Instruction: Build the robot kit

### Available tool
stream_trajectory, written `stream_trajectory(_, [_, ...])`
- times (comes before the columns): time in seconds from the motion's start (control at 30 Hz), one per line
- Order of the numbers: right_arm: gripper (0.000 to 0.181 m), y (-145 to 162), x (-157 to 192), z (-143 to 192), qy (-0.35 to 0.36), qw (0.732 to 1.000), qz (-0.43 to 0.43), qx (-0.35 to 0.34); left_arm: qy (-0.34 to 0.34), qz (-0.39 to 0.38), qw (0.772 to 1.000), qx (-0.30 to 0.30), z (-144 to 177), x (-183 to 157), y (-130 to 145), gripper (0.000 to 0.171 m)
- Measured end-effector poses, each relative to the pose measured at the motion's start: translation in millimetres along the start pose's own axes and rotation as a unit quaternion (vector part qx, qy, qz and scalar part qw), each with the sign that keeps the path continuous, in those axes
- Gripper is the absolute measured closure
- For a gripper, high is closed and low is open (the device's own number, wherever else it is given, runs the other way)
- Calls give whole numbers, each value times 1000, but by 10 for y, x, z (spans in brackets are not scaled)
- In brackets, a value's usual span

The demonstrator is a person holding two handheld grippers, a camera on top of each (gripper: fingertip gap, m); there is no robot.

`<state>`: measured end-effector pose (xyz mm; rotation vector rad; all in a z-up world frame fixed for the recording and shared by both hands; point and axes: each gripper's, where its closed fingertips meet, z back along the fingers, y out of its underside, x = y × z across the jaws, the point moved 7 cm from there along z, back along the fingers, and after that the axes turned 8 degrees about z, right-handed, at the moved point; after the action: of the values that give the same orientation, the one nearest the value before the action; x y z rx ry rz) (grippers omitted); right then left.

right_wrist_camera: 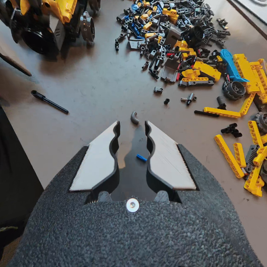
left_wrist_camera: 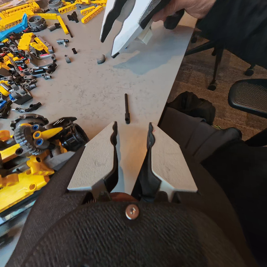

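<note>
My left gripper (left_wrist_camera: 132, 123) is open and empty above the grey table (left_wrist_camera: 93, 89), its tips just short of a black axle rod (left_wrist_camera: 127, 108); the rod also shows in the right wrist view (right_wrist_camera: 49, 101). My right gripper (right_wrist_camera: 132, 122) is open and empty, just behind a small grey curved elbow piece (right_wrist_camera: 135, 117), with a small blue pin (right_wrist_camera: 141, 157) on the table below between its fingers. The right gripper (left_wrist_camera: 109, 48) also shows in the left wrist view, held by a hand (left_wrist_camera: 186, 7), beside the elbow piece (left_wrist_camera: 100, 59).
A part-built yellow and black toy vehicle (left_wrist_camera: 28, 151) stands left of my left gripper and shows in the right wrist view (right_wrist_camera: 50, 21). Piles of loose yellow, black and grey building pieces (right_wrist_camera: 180, 43) cover the table. The table edge (left_wrist_camera: 177, 80), office chairs (left_wrist_camera: 248, 95) and carpet lie right. Spacing between my two grippers at the tips: around 15 cm.
</note>
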<state>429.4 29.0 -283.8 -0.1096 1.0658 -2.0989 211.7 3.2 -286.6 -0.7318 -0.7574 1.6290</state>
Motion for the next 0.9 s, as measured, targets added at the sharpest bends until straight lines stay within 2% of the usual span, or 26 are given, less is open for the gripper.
stream_trajectory(0.13, [152,-6,-59,-150,-57,997,33,33,10,-23,1000,1,2,-10,-58,131])
stream_trajectory(0.17, [155,5,-97,-195,-63,996,36,44,12,-30,999,5,3,-13,-64,130])
stream_trajectory(0.23, [173,-11,-136,-239,-97,994,30,40,14,-52,999,4,16,-29,-84,130])
stream_trajectory(0.33, [175,-31,-161,-260,-133,990,8,55,15,-102,995,8,37,-74,-110,132])
stream_trajectory(0.43, [175,-175,6,-163,-181,983,-38,16,-6,-171,985,-11,75,-108,-172,131])
stream_trajectory(0.57, [175,-463,438,69,-302,944,-119,-56,-40,-279,957,-66,145,-164,-296,132])
stream_trajectory(0.7, [174,-562,755,169,-403,896,-175,-68,-65,-368,922,-98,164,-206,-363,134])
stream_trajectory(0.8, [174,-567,882,180,-453,865,-204,-72,-39,-395,911,-107,157,-261,-322,149])
stream_trajectory(0.9, [174,-546,973,158,-476,850,-214,-74,-17,-403,909,-106,149,-306,-272,160])
